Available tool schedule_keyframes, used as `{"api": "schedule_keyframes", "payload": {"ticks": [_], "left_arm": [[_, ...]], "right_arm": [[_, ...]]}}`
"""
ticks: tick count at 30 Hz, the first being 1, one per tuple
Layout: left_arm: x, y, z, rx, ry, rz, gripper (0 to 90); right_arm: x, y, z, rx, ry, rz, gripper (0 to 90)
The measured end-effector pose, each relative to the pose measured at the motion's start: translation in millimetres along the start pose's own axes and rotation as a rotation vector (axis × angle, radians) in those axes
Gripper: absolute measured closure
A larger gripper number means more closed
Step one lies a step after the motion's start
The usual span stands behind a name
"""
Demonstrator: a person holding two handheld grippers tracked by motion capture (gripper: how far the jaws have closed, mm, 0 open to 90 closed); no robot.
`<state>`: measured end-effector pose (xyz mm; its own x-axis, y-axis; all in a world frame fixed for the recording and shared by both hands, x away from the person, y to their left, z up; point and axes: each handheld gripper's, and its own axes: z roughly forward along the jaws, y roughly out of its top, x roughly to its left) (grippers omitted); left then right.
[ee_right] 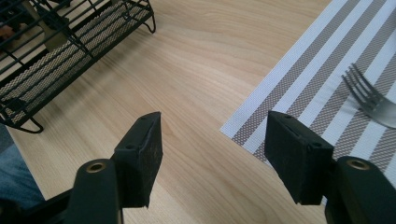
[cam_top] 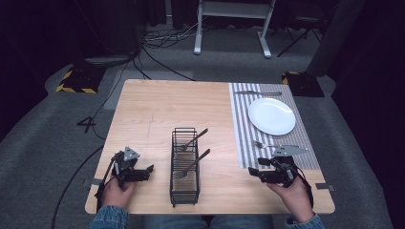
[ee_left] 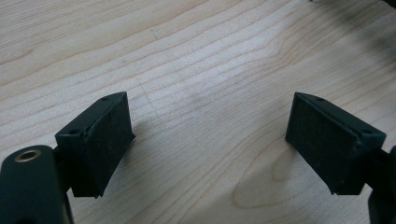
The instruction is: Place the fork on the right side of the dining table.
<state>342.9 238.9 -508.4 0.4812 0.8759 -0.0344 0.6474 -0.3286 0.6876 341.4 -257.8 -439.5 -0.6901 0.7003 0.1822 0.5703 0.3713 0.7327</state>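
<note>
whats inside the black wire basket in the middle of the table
Two utensils lie in the black wire basket, handles sticking out over its right rim: a fork and a second utensil. The second one's head is too blurred to identify.

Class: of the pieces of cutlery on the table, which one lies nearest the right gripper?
The fork on the striped mat, just beyond the right gripper; the others sit in the black rack or beyond the plate.
</note>
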Motion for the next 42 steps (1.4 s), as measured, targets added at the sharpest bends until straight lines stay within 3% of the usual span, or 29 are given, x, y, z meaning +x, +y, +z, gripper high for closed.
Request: {"api": "schedule_keyframes", "payload": {"ticks": [7,14,21,25,27,28,29,30,36,42], "left_arm": [[0.0,0.0,0.0,0.000,0.000,0.000,14.5],[0.0,0.1,-0.1,0.002,0.001,0.001,14.6],[0.0,0.0,0.0,0.001,0.000,0.000,14.6],[0.0,0.0,0.1,-0.001,0.000,0.000,14.5],[0.0,0.0,0.0,0.000,0.000,0.000,14.5],[0.0,0.1,-0.1,0.002,0.001,0.000,14.5],[0.0,0.1,-0.1,0.002,0.001,0.001,14.5],[0.0,0.0,-0.1,0.002,0.001,0.001,14.5],[0.0,0.0,-0.1,0.002,0.001,0.001,14.5],[0.0,0.0,-0.1,0.002,0.001,0.001,14.5]], "right_arm": [[1.1,-11.8,16.6,0.004,-0.017,-0.035,37.6],[-3.0,-25.2,32.7,0.024,-0.039,-0.039,38.4],[0.6,-33.8,42.3,0.028,-0.069,-0.117,38.0],[-0.4,-36.5,45.9,0.046,-0.071,-0.128,37.5],[-0.4,-38.7,48.1,0.047,-0.076,-0.144,34.5],[2.6,-44.3,50.8,0.008,-0.102,-0.182,25.5],[4.1,-45.4,51.7,0.003,-0.107,-0.191,22.1],[3.2,-45.2,52.1,0.015,-0.083,-0.188,19.6],[4.0,-45.7,52.6,0.026,-0.091,-0.184,13.9],[4.3,-45.8,52.5,0.027,-0.094,-0.181,13.6]]}}
